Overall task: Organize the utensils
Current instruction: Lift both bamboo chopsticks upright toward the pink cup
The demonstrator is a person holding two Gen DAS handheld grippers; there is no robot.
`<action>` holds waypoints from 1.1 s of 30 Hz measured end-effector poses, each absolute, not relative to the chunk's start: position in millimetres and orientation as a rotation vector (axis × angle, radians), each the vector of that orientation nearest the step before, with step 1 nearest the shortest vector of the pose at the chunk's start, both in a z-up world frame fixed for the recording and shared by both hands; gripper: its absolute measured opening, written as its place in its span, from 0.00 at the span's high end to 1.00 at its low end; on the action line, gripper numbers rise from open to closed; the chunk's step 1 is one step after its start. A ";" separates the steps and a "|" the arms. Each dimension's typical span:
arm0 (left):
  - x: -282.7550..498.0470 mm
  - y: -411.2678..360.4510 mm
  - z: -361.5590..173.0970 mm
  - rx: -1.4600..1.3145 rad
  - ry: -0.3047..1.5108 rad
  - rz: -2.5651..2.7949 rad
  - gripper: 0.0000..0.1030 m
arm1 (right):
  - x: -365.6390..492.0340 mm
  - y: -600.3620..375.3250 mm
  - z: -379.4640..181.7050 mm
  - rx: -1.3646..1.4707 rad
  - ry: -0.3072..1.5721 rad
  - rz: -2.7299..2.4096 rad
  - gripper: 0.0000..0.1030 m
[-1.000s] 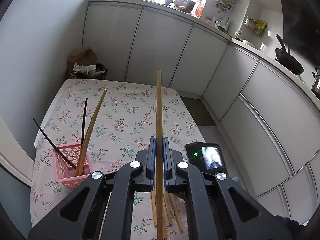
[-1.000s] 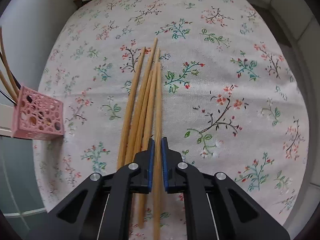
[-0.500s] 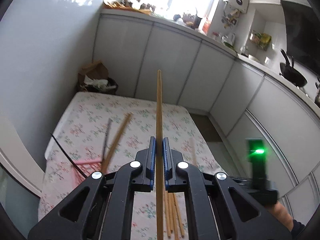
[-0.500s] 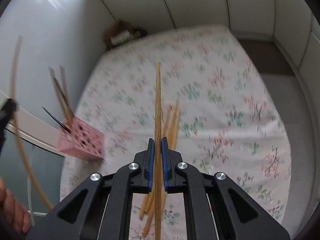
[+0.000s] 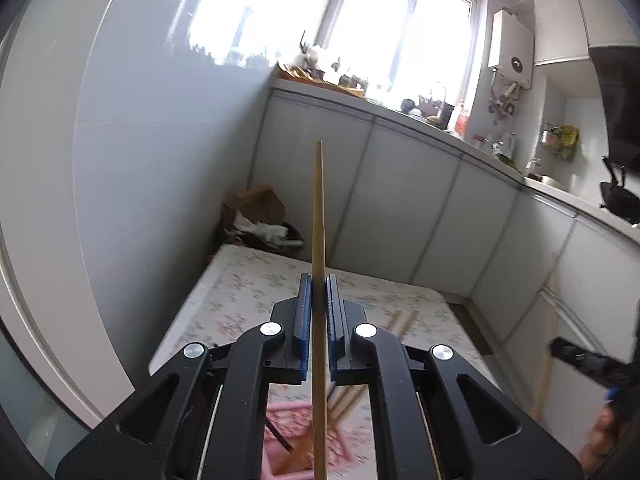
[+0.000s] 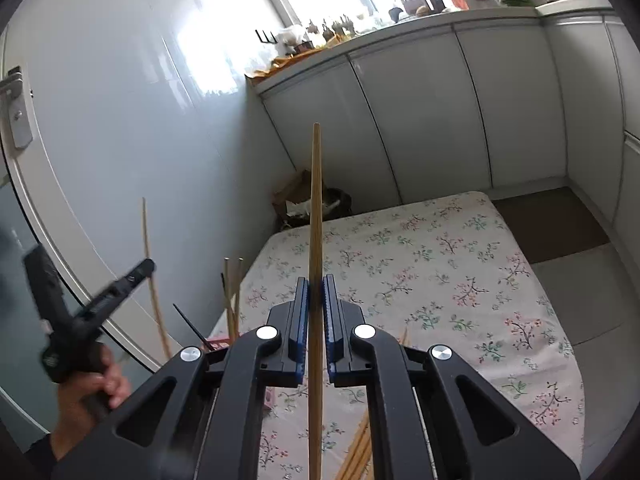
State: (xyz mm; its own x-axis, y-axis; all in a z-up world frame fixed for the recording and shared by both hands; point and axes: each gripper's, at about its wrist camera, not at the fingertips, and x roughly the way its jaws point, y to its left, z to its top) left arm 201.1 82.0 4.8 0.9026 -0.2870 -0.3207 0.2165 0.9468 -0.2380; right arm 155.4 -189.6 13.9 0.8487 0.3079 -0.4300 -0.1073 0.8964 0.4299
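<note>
My left gripper (image 5: 319,280) is shut on a wooden chopstick (image 5: 318,216) that points up and forward. Below it, blurred, is the pink basket (image 5: 288,436) with a black and wooden chopsticks in it. My right gripper (image 6: 315,280) is shut on another wooden chopstick (image 6: 315,208), raised above the floral table (image 6: 440,264). Loose wooden chopsticks (image 6: 360,448) lie on the cloth under it. The left gripper (image 6: 150,267) with its chopstick shows at the left of the right wrist view, above chopsticks (image 6: 232,292) standing in the basket.
White cabinets (image 6: 440,120) run behind and right of the table. A cardboard box and bin (image 6: 308,200) stand at the far corner. A glossy wall (image 5: 140,160) is on the left. A wok (image 5: 620,200) sits on the counter.
Both grippers have risen and tilted up, each carrying its chopstick. The left gripper is now over the pink basket; the right has lifted its chopstick off the loose pile.
</note>
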 end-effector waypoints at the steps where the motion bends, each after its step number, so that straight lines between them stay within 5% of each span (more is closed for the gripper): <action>1: 202.8 81.4 3.6 -0.195 0.350 -0.253 0.94 | 154.8 -188.1 14.0 0.403 0.511 0.229 0.93; 33: 217.2 75.1 -34.7 -0.011 0.435 -0.246 0.94 | 151.2 -175.4 13.3 0.354 0.488 0.253 0.93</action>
